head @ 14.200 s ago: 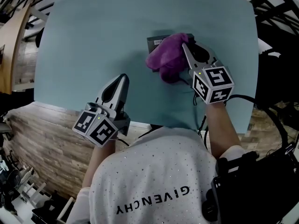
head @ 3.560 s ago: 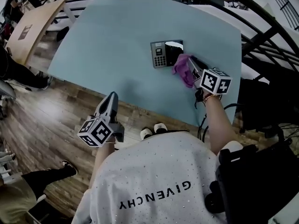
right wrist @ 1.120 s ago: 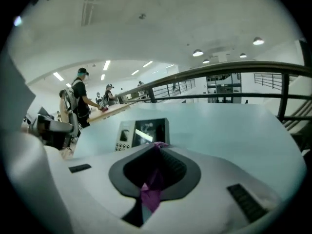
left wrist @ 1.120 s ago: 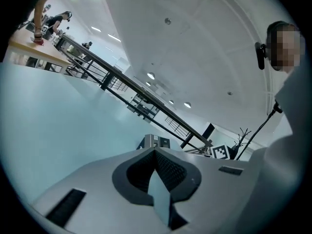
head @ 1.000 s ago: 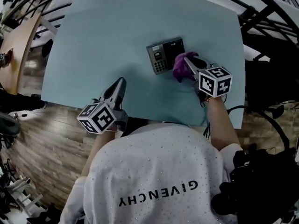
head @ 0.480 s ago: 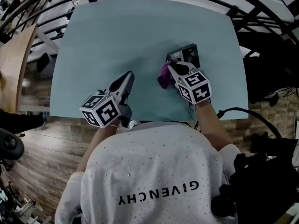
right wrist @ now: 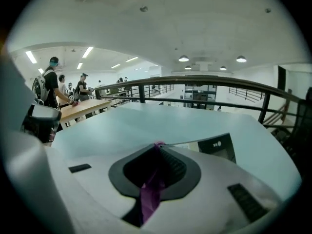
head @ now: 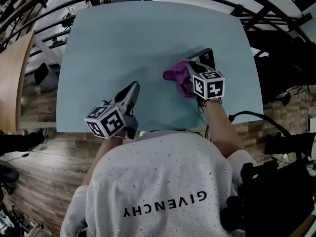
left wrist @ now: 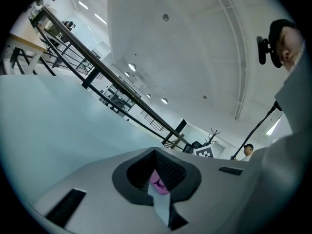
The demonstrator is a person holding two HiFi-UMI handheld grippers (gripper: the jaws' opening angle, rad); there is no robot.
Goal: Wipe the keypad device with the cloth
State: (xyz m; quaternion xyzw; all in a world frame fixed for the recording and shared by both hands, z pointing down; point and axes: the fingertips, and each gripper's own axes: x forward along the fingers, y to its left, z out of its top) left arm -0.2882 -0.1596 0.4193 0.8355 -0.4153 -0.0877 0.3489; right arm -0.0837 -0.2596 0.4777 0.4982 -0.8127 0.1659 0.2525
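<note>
The dark keypad device [head: 206, 58] lies on the pale blue table [head: 123, 38], toward its right side, and only its far right part shows. A purple cloth [head: 177, 77] covers its near left part and spreads onto the table. My right gripper [head: 187, 65] is shut on the cloth; in the right gripper view a purple strip [right wrist: 148, 195] runs between the closed jaws, with the device [right wrist: 218, 148] just ahead on the right. My left gripper [head: 134, 86] rests shut near the table's front edge, left of the cloth, holding nothing.
The table's front edge [head: 163, 127] runs just before the person's body, over wooden floor [head: 44, 152]. Black railings [head: 276, 14] and dark equipment [head: 291, 147] stand on the right. A wooden table [right wrist: 83, 107] with people beside it is far off on the left.
The right gripper has dragged the cloth from the device's right side across to its left, so the keypad is now covered. The left gripper has stayed near the front edge.
</note>
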